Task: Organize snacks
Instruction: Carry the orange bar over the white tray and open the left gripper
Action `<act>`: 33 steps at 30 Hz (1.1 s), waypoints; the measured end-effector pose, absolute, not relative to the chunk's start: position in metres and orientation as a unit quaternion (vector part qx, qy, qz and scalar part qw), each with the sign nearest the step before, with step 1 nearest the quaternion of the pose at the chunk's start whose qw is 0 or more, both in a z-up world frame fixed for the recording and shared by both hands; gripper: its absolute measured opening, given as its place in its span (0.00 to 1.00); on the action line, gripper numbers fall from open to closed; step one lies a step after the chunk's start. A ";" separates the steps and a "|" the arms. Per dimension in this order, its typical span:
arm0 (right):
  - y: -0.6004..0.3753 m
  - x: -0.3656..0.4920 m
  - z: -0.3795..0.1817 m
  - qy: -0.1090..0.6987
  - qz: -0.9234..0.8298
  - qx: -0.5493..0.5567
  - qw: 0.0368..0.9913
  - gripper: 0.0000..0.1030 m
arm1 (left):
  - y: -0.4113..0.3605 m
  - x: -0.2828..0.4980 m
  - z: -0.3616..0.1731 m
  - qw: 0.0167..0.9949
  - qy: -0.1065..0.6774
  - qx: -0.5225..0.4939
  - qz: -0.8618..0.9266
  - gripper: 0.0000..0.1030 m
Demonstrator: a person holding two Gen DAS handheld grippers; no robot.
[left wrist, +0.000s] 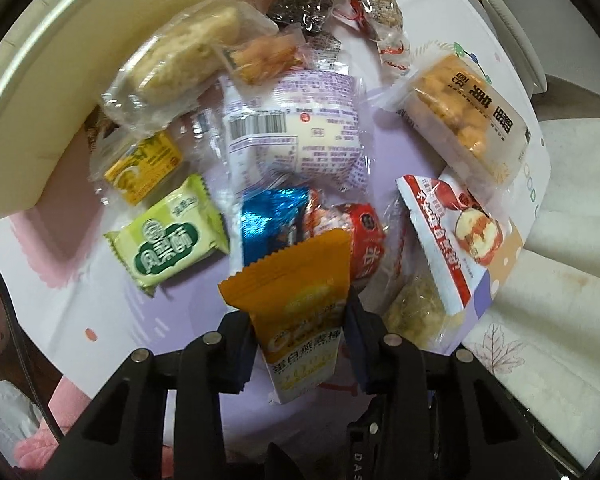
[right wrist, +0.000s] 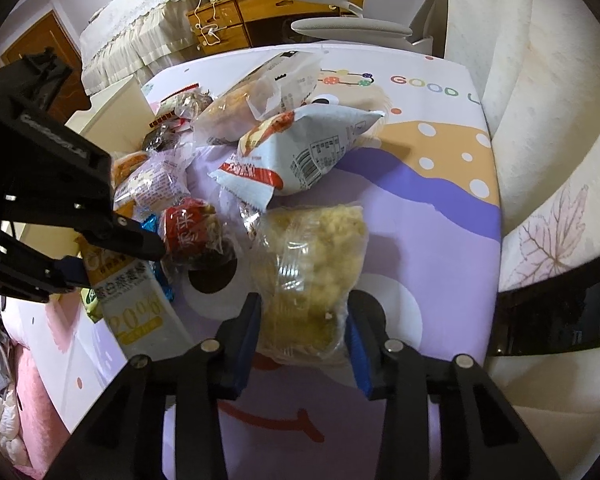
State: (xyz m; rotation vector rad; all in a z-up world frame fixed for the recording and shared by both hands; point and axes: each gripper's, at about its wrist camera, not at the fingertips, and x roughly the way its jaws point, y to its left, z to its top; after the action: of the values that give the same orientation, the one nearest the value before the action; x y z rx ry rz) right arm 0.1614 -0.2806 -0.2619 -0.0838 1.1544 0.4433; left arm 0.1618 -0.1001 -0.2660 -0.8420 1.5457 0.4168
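My left gripper is shut on an orange oat bar packet, held above the snack pile; packet and gripper also show in the right wrist view. My right gripper is shut on a clear bag of yellow crumbly snack resting on the table; the bag shows in the left wrist view. The pile holds a green packet, a blue foil packet, a red packet, a white and purple bun packet and a red and white packet.
A cream box stands at the pile's left. The table has a purple, white and orange cartoon cover. A white sofa lies to the right, a white chair and wooden desk behind.
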 end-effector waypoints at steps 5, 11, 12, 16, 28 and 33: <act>-0.282 0.155 -0.256 0.553 0.196 -0.033 0.809 0.36 | -0.091 0.149 -0.248 0.620 0.679 -0.355 0.169 0.36; -0.285 0.147 -0.240 0.558 0.181 -0.020 0.809 0.31 | -0.076 0.134 -0.222 0.634 0.684 -0.328 0.148 0.36; -0.285 0.144 -0.237 0.558 0.181 -0.017 0.810 0.31 | -0.074 0.132 -0.216 0.640 0.684 -0.322 0.141 0.36; -0.283 0.133 -0.224 0.559 0.176 -0.010 0.810 0.30 | -0.067 0.129 -0.198 0.653 0.684 -0.301 0.125 0.36; -0.255 0.101 -0.187 0.542 0.156 -0.015 0.825 0.30 | -0.042 0.121 -0.153 0.698 0.675 -0.234 0.055 0.36; -0.233 0.091 -0.165 0.523 0.141 0.003 0.841 0.30 | -0.024 0.118 -0.127 0.715 0.672 -0.192 0.017 0.36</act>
State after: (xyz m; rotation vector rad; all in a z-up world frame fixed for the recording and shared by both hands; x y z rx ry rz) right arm 0.0913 -0.2335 -0.1646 0.0064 1.1050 0.2983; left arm 0.1180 -0.0241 -0.1274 -0.4245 1.4879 0.0381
